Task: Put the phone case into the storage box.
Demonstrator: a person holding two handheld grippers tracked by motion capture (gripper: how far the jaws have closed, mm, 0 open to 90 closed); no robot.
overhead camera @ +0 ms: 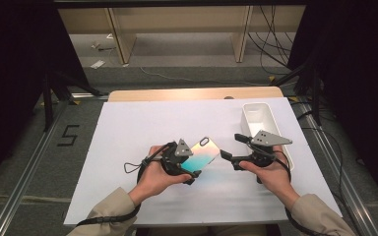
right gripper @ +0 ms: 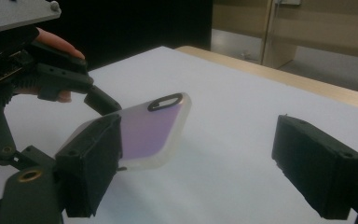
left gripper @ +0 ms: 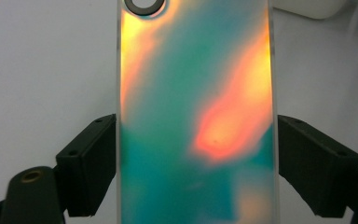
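An iridescent phone case (overhead camera: 204,155) with a ring-shaped camera cutout is lifted above the white table sheet (overhead camera: 142,123), tilted. My left gripper (overhead camera: 191,168) is shut on its near end; in the left gripper view both pads (left gripper: 91,163) press the long edges of the case (left gripper: 196,116). To the case's right, my right gripper (overhead camera: 232,147) stands open, its jaws pointing at the case's far end. In the right gripper view (right gripper: 205,158), the case (right gripper: 156,126) shows beside the left jaw without being gripped, and the left gripper (right gripper: 51,70) holds it from behind.
A white rectangular bin (overhead camera: 258,115) stands at the back right of the sheet, just beyond the right gripper. The wooden table edge (overhead camera: 192,93) runs along the back. A cable loop (overhead camera: 133,167) trails left of the left hand.
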